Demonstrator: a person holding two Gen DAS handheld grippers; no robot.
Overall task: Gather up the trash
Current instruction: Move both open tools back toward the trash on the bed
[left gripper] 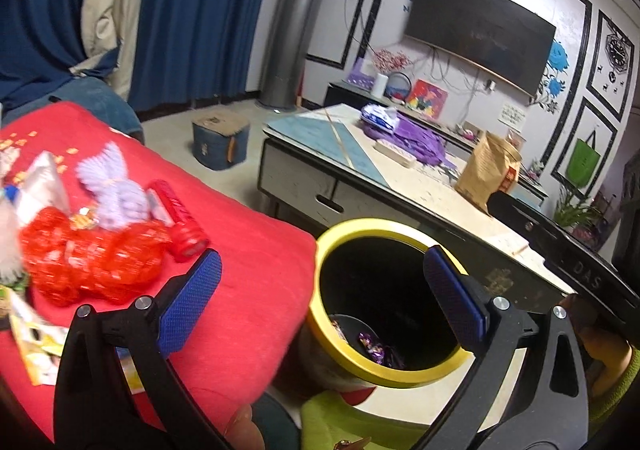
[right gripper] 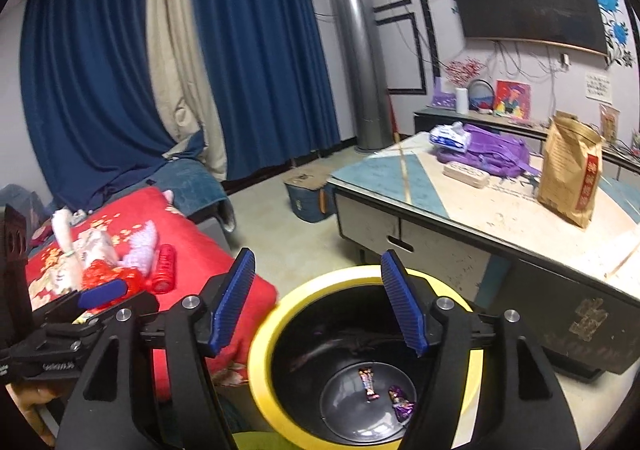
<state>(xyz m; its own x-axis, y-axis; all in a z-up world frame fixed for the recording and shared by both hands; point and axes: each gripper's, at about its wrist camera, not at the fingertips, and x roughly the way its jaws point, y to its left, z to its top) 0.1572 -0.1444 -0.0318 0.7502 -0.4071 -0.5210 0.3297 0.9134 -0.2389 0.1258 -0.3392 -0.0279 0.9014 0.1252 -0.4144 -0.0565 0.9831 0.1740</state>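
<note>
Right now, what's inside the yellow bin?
Two candy wrappers lie on the dark bottom of the yellow bin. The right gripper's fingers cover part of the inside, so more could be hidden.

The bin (right gripper: 264,362) has a yellow rim and black inside, with 2 candy wrappers (right gripper: 394,400) (purple and brownish) at the bottom. Both grippers carry blue textured pads (right gripper: 236,302) on black frames. The blanket (left gripper: 248,250) is red with gold flecks. Curtains (right gripper: 256,50) are deep blue, 1 beige panel between them. The paper bag (right gripper: 568,178) is tan with a red label.

Both wrist cameras look steeply down, close above the shared yellow-rimmed bin (left gripper: 348,360) (right gripper: 264,378).
</note>
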